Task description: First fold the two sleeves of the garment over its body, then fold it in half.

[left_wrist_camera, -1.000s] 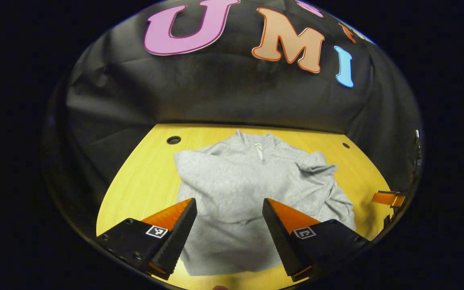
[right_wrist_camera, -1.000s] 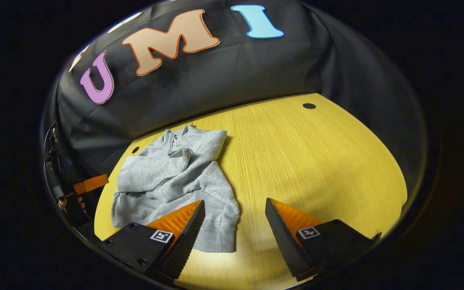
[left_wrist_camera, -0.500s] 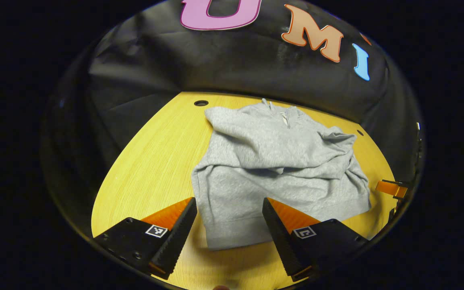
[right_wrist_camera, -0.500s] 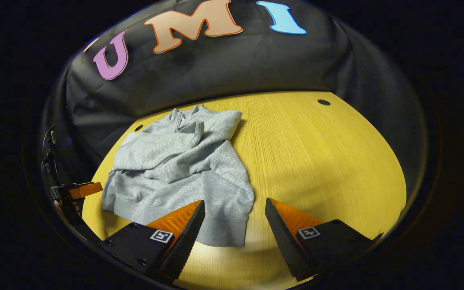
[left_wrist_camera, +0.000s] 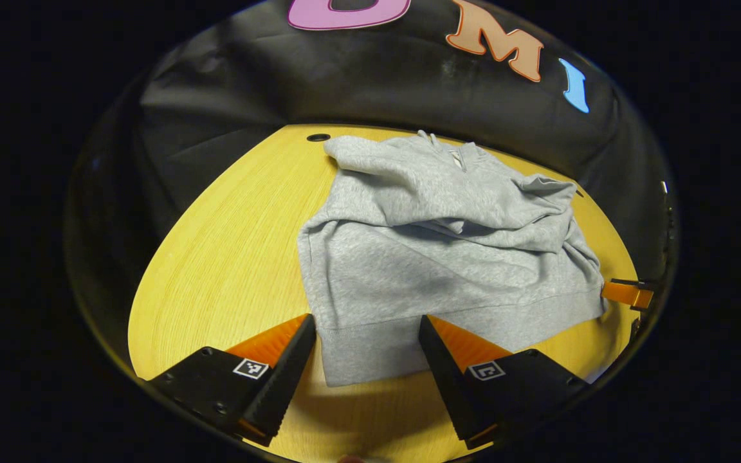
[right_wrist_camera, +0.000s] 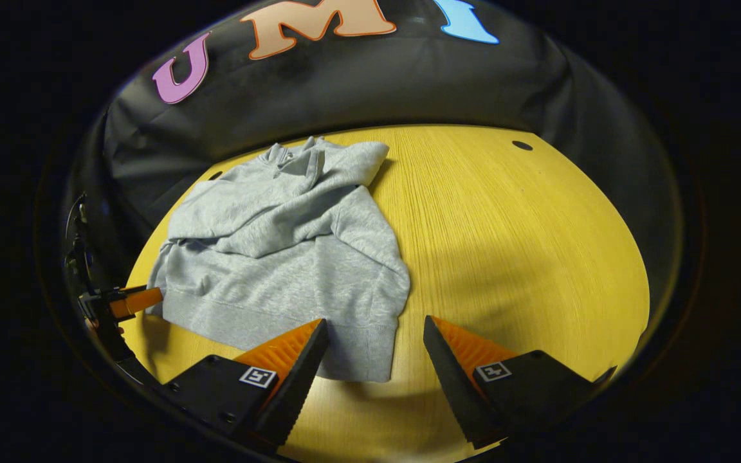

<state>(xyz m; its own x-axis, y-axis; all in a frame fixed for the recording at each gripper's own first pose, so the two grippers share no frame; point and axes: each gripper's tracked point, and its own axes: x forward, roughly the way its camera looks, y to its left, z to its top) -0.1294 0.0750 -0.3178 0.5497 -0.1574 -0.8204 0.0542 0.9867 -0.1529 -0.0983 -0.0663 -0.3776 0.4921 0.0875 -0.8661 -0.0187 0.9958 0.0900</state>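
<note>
Garment (left_wrist_camera: 435, 257) hem corners btwn both open grippers.

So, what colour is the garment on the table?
Light heathered grey; the garment shows best in the left gripper view.

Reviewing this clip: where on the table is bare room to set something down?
Bare yellow table spreads wide between the grey sweatshirt and the booth's wall in the right gripper view. A narrower strip borders its other side. The near edge is crowded: both open hand-held grippers hover by the hem.
</note>
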